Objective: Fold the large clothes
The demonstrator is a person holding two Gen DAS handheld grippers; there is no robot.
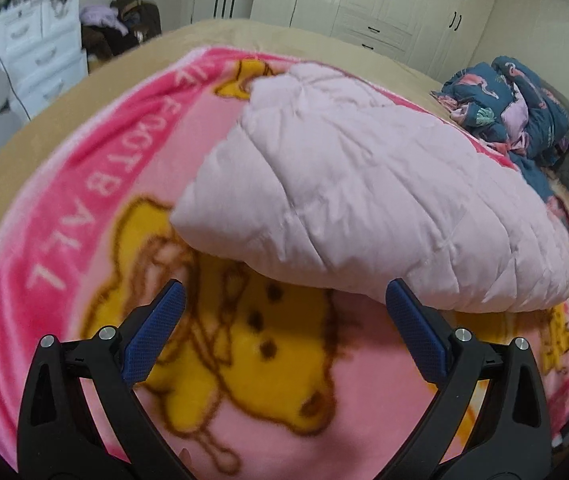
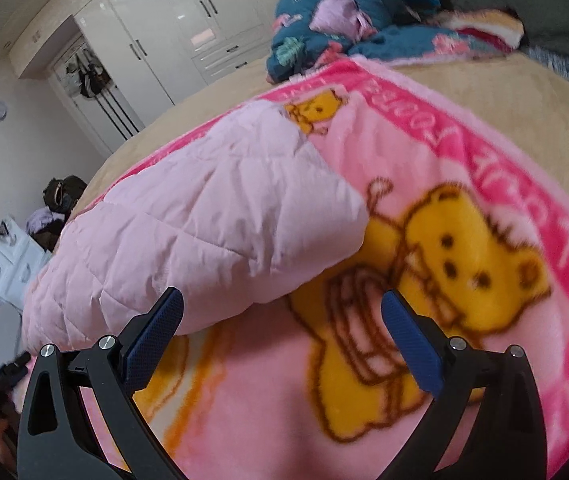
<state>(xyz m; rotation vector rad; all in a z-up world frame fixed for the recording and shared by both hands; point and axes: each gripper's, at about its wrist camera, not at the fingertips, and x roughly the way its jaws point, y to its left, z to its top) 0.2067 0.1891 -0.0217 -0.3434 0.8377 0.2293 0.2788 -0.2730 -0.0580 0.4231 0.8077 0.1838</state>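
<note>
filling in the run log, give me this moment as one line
task: fold large clothes | left gripper: open, empty | right gripper: open, empty | pink jacket: folded bundle on bear blanket | blue clothes: far side of bed

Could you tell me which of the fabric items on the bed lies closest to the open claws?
The pale pink quilted garment, folded into a puffy bundle on the bear blanket. Its near edge sits just beyond the fingertips, while the dark teal floral bundle lies crumpled at the far corner.
</note>
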